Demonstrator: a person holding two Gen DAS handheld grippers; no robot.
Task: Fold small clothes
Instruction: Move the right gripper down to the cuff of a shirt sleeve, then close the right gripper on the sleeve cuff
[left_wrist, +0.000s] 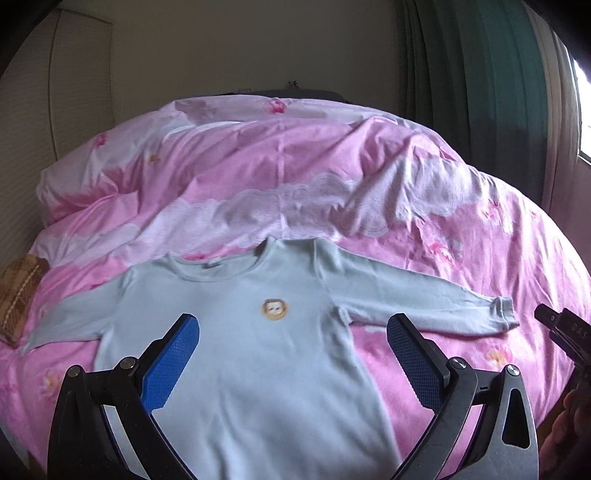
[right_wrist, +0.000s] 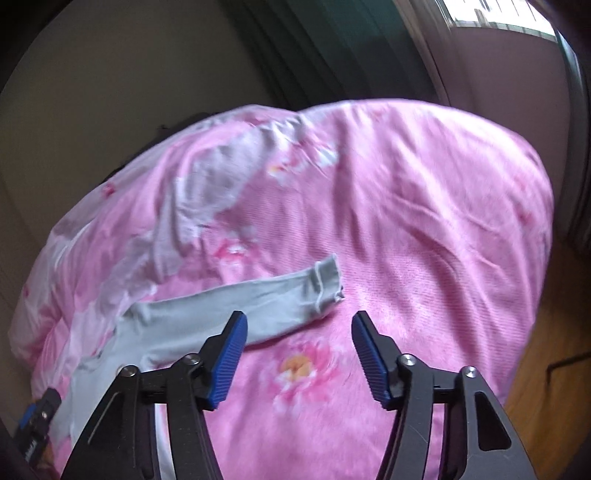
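With the pale blue long-sleeved top (left_wrist: 236, 332) spread flat on the pink bedspread (left_wrist: 461, 251), the left gripper (left_wrist: 291, 332) and right gripper (right_wrist: 297, 332) hover empty-jawed, the first fold apparently pending: pinch the cuff (right_wrist: 327, 284) at twelve o'clock.

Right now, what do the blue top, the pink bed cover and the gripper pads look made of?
Blue top: looks like soft knit cotton, matte; it lies limp, with a ribbed cuff.
Pink bed cover: woven cloth, probably cotton, slight sheen, creased, flower print.
Pads of the left hand-held gripper: blue rubber or plastic, grid-textured; which one is unclear.
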